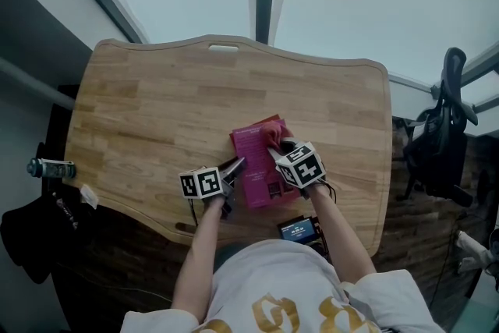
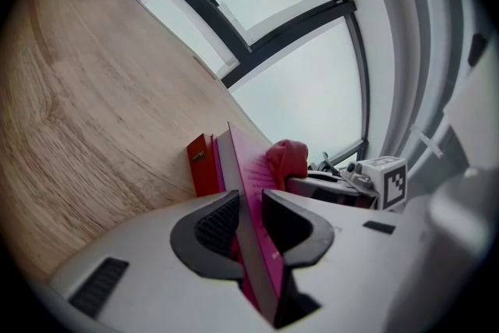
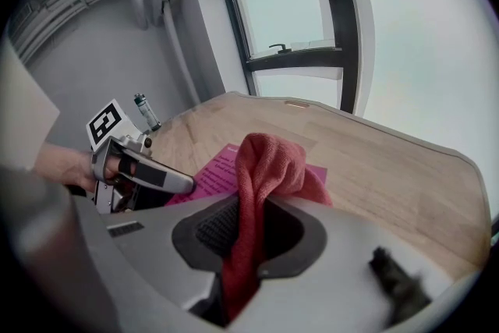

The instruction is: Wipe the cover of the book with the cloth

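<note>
A magenta book [image 1: 256, 171] lies on the wooden table [image 1: 156, 113], near its front edge. My left gripper [image 1: 234, 168] clamps the book's left edge; in the left gripper view the book [image 2: 253, 191] stands pinched between the two pads [image 2: 218, 226]. My right gripper [image 1: 281, 148] is shut on a red cloth [image 1: 273, 135], which rests on the far right part of the cover. In the right gripper view the cloth [image 3: 261, 168] bunches up out of the jaws over the book [image 3: 210, 175], with the left gripper [image 3: 168, 182] close by on the left.
A small dark device with a lit screen [image 1: 299, 230] sits at the table's front edge beside my right arm. A red slab [image 2: 203, 165] shows just beyond the book. A bottle [image 1: 51, 168] stands off the table's left side, and a dark chair [image 1: 440, 144] to its right.
</note>
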The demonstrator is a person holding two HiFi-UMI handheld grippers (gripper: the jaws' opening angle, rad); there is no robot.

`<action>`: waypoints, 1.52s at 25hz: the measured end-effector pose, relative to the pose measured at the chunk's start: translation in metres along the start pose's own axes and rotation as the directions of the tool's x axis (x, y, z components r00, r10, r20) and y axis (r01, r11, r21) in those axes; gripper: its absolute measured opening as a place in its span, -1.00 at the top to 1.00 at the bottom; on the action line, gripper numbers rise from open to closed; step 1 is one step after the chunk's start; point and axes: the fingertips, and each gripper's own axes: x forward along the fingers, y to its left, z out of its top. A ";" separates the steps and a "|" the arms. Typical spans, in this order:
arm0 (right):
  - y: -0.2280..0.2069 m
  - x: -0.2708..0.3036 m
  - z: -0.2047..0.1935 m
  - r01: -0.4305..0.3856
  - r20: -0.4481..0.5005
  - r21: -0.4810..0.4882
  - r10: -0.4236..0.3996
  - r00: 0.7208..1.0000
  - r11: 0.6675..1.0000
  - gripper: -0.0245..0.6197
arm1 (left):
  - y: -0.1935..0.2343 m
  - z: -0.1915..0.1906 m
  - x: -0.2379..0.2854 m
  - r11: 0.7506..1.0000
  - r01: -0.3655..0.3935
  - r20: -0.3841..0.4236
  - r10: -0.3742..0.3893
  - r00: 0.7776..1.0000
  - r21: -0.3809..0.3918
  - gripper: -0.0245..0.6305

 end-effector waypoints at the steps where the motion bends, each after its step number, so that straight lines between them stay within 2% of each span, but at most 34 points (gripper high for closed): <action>1: -0.001 0.001 0.001 0.003 0.001 0.001 -0.003 1.000 1.000 0.71 | 0.000 0.000 0.000 1.000 0.000 0.000 0.000 1.000 0.000 0.63; 12: -0.004 0.003 0.005 0.017 0.002 0.014 -0.017 1.000 1.000 0.71 | -0.001 0.001 0.000 0.998 -0.051 -0.024 0.052 0.998 0.041 0.63; 15: -0.003 0.003 0.004 0.020 -0.007 0.026 -0.019 1.000 0.999 0.71 | -0.002 0.001 0.000 0.992 -0.089 -0.057 0.094 0.994 0.088 0.64; 22: -0.004 0.003 0.004 0.027 -0.011 0.036 -0.026 1.000 0.999 0.71 | -0.004 0.001 0.001 0.979 -0.120 -0.075 0.134 0.988 0.164 0.64; 38: 0.013 -0.016 -0.022 0.024 -0.001 0.080 -0.024 1.000 0.997 0.71 | -0.004 0.001 0.000 0.978 -0.116 -0.071 0.130 0.989 0.172 0.63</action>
